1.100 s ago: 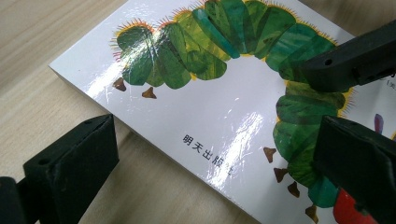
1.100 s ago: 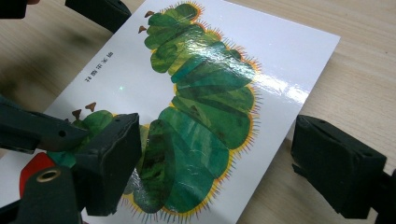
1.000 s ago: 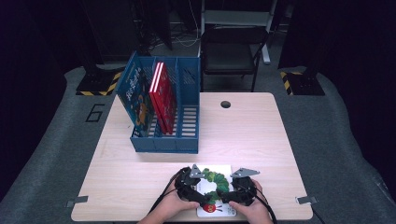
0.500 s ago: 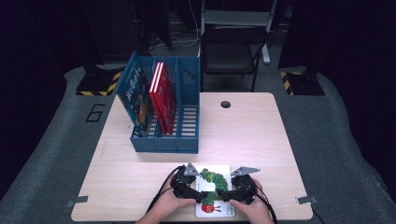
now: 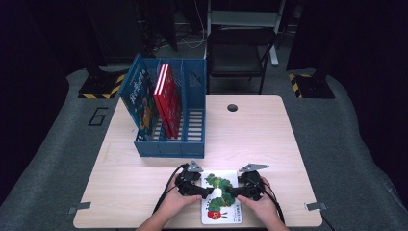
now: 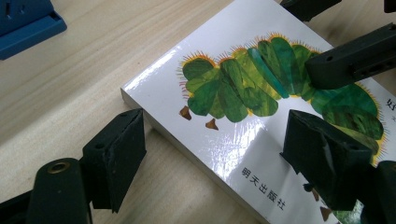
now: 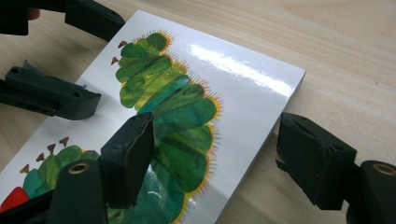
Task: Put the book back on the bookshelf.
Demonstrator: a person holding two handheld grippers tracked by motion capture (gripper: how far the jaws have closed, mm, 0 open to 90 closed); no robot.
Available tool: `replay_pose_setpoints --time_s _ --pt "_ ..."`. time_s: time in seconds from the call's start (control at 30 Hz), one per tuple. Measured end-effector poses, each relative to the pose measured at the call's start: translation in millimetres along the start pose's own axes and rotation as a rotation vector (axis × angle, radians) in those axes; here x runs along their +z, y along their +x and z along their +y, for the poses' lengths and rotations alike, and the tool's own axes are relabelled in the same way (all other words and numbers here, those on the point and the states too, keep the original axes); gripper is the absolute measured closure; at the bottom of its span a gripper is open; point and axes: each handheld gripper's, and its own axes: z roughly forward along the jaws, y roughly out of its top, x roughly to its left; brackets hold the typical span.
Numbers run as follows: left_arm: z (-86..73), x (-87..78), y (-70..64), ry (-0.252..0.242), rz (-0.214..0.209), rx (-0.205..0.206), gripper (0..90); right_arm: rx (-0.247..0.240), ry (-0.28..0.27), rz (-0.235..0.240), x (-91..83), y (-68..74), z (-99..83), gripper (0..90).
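A white picture book (image 5: pixel 221 198) with a green caterpillar on its cover lies flat near the table's front edge. My left gripper (image 5: pixel 207 191) is open at the book's left side. In the left gripper view the left gripper (image 6: pixel 219 163) has one jaw over the bare table and the other over the cover (image 6: pixel 243 88), so the book's edge runs between them. My right gripper (image 5: pixel 231 191) is open at the right side. In the right gripper view the right gripper (image 7: pixel 219 161) straddles the book's (image 7: pixel 187 93) right edge the same way. Nothing is gripped.
A blue slotted file rack (image 5: pixel 168 149) stands at the back left of the table, holding a blue book (image 5: pixel 140 103) and a red book (image 5: pixel 168 98) upright. A round cable hole (image 5: pixel 232 107) is at the far edge. A black chair (image 5: pixel 235 53) sits beyond the table.
Both grippers have shifted slightly apart and towards the near edge, settling low at the book's two sides. The book has not moved.
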Motion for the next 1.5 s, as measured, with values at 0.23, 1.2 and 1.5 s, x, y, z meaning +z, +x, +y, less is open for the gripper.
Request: replay_pose_setpoints --time_s 0.23,1.2,1.5 --pt "4.9 0.3 0.7 0.029 0.009 -0.019 20.8 0.023 0.007 0.023 3.3 -7.1 7.0 25.7" --pt "3.6 -0.1 -0.5 0.015 0.016 -0.049 22.2 -0.020 -0.005 0.003 6.8 -8.2 8.8 25.0" --pt "4.8 0.3 -0.1 0.009 0.028 -0.073 24.7 -0.013 -0.027 -0.004 6.7 -7.1 6.1 25.2"
